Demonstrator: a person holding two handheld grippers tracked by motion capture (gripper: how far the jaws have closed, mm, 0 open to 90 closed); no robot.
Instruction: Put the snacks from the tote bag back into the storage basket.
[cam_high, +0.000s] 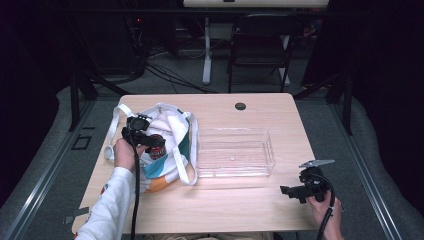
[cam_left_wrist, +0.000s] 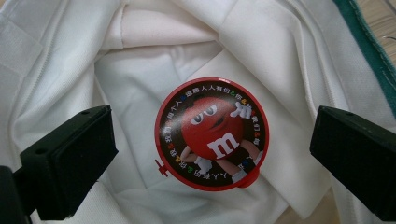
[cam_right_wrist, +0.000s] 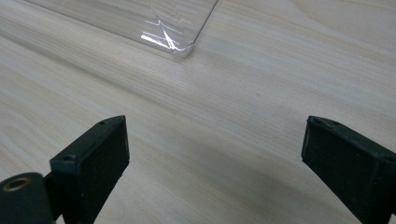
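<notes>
Dark floor, cables and a black folding chair (cam_high: 260, 42) lie beyond the pale wooden table (cam_high: 235, 205) in the high view. On that table the left gripper (cam_high: 150, 141) hangs over the mouth of a white cloth tote bag with a green and orange print (cam_high: 172, 130), its tips beside a small round red tin (cam_high: 157, 148) inside the bag. To that gripper's right, touching the bag's strap, stands a clear rectangular plastic tray (cam_high: 235, 152). The right gripper (cam_high: 292, 192) rests low near the table's front edge, well apart from the tray's near right corner, its tips pointing left.

From the left gripper view, the jaws stand wide, with the round tin (cam_left_wrist: 211, 133) lying between them on the white bag lining (cam_left_wrist: 140, 70), nearer the right jaw yet touching neither. Its lid shows a red cartoon candy figure ringed with small coloured lettering.

From the right gripper view, the jaws stand wide apart over bare wood (cam_right_wrist: 233, 126) with nothing between them; the tray's corner (cam_right_wrist: 182, 44) lies ahead, clear of both.
</notes>
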